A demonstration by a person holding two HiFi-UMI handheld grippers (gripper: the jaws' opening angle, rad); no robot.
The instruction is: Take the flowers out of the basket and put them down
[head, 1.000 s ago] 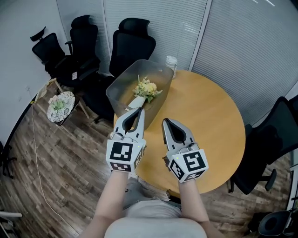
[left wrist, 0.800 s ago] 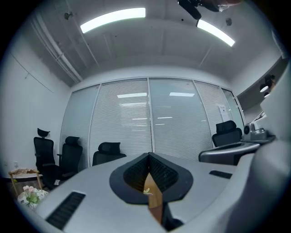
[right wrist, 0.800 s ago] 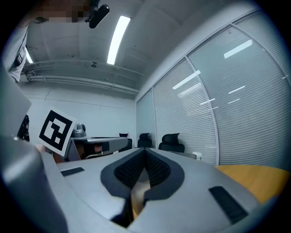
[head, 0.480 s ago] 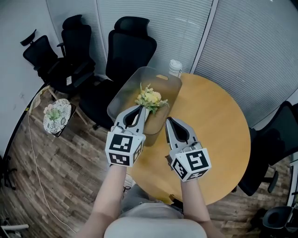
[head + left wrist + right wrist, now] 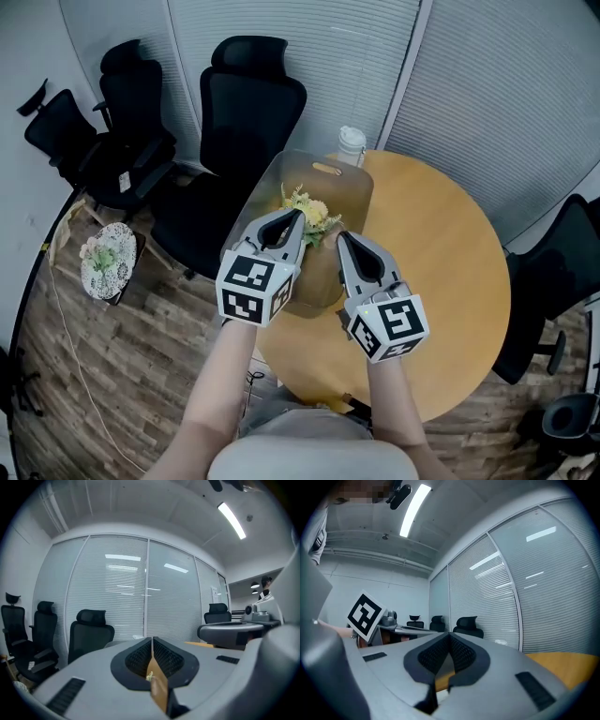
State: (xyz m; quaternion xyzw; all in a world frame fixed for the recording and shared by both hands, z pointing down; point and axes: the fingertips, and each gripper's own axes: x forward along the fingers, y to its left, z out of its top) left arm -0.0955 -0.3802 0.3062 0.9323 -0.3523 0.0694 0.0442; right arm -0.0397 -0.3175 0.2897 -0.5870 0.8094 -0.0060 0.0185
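The flowers, a small yellow-and-cream bunch with green leaves, lie inside the basket, toward its middle. The basket is a translucent grey tub with a slot handle at its far end. No part of the bunch is lifted clear of its walls, so the task has not begun in any visible way: nothing is taken out and nothing is set down.

The left gripper hovers over the near half of the basket, its tip just beside the flowers on their near side. Its jaws are pressed together with nothing between them. The right gripper hangs over the basket's near right edge, a little farther from the bunch, with its jaws likewise closed and empty.

The basket sits on the left edge of a round wooden table, partly overhanging it. A lidded cup stands just past the basket's far end, and a black office chair stands beyond it on the left.

All the work seems to remain. One claw must open, go down to the stems and close on them, then lift the bunch over the wall and lay it on the bare table to the right of the basket.
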